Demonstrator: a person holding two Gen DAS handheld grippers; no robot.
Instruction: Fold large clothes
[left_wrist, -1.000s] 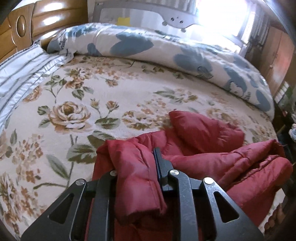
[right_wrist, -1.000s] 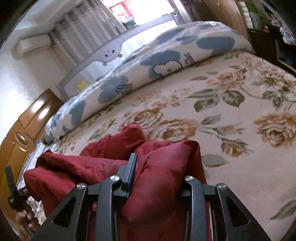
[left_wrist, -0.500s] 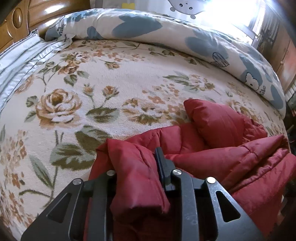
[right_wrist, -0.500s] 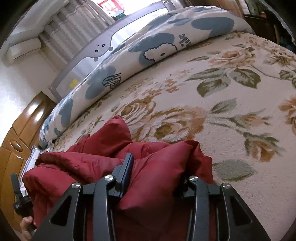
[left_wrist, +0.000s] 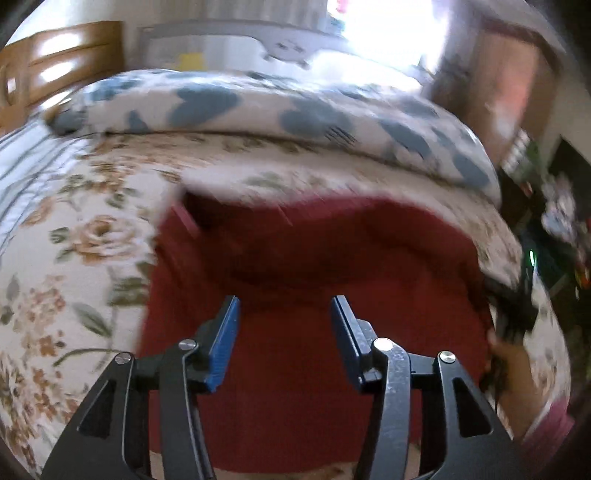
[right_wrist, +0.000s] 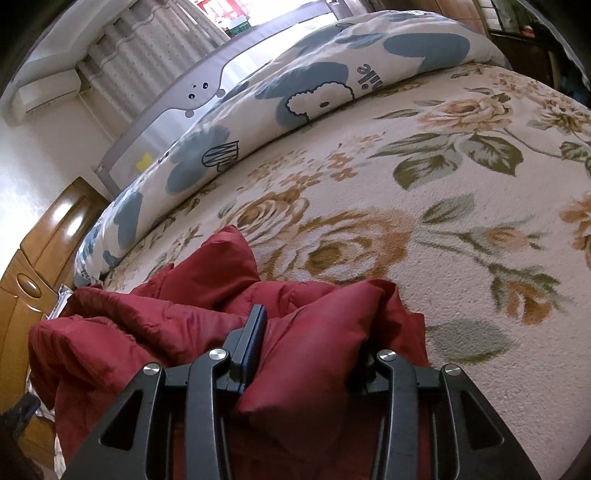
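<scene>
Left wrist view: left gripper (left_wrist: 284, 325) jaws just sprung apart, nothing pinched, red jacket (left_wrist: 306, 266) spread on floral bedspread (left_wrist: 85, 236) below. Right wrist view: right gripper (right_wrist: 314, 339) clamps puffy jacket fold, rest bunched on bedspread beside blue-patterned duvet (right_wrist: 295, 92).

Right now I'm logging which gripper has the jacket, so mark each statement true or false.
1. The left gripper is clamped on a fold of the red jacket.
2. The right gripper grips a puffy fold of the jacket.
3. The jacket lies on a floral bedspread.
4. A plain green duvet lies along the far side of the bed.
1. False. The left gripper is open, its jaws having just opened, with nothing between them; the red jacket lies below.
2. True. The right gripper is shut on a fold.
3. True, the floral bedspread.
4. False. The duvet is white with blue patches.
</scene>
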